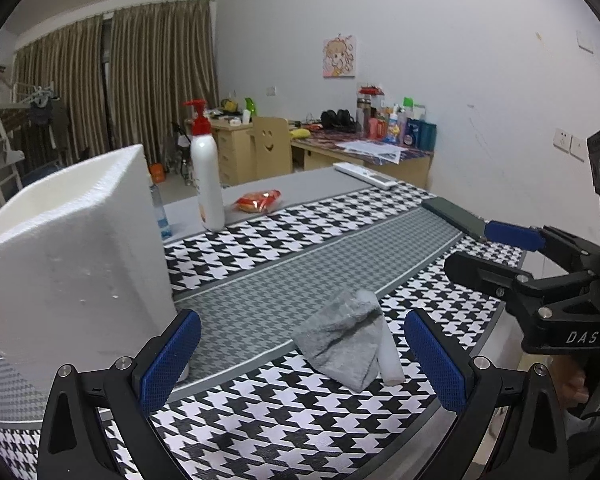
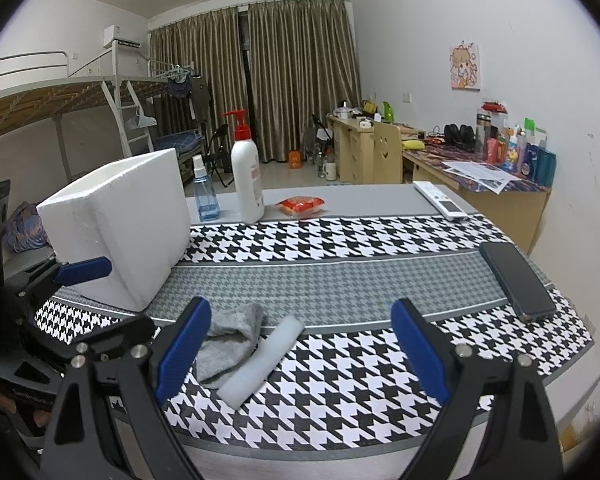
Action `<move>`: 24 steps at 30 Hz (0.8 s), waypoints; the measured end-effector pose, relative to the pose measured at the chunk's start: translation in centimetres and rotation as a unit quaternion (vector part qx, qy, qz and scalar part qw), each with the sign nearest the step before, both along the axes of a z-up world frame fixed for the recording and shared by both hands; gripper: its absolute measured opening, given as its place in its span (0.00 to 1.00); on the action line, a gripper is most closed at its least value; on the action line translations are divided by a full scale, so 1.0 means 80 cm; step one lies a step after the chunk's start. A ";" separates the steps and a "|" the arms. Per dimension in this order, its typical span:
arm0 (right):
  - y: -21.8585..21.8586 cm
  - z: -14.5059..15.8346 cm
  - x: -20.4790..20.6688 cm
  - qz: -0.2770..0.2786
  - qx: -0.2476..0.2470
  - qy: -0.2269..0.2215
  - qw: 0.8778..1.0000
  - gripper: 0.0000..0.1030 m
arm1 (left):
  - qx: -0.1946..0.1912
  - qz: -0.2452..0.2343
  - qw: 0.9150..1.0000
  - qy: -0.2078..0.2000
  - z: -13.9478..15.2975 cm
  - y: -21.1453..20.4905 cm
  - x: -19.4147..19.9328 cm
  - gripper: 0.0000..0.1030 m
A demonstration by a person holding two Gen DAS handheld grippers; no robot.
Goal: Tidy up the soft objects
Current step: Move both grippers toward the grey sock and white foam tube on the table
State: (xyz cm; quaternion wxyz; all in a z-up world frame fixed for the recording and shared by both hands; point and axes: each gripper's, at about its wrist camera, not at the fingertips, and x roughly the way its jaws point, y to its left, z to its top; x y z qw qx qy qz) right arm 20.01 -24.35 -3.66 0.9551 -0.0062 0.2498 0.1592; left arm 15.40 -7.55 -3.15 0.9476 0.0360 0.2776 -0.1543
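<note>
A crumpled grey cloth lies on the houndstooth table mat, touching a white foam strip beside it. A white foam box stands at the left. My left gripper is open, just short of the cloth, with nothing between its fingers. My right gripper is open too; the cloth and strip lie ahead near its left finger. Each gripper shows at the edge of the other's view, with the right gripper at the right and the left gripper at the left.
A white pump bottle, a blue spray bottle and a red snack packet stand at the far side. A dark phone and a white remote lie to the right. Beyond are desks, a chair and a bunk bed.
</note>
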 end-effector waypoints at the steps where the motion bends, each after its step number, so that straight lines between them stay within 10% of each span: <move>1: -0.001 0.000 0.001 -0.001 0.001 0.001 1.000 0.91 | 0.001 0.000 1.000 0.003 -0.002 -0.002 0.002 0.99; 24: -0.015 -0.025 0.019 0.000 0.012 0.033 0.999 0.91 | 0.016 -0.049 0.997 0.061 -0.039 -0.031 0.042 0.97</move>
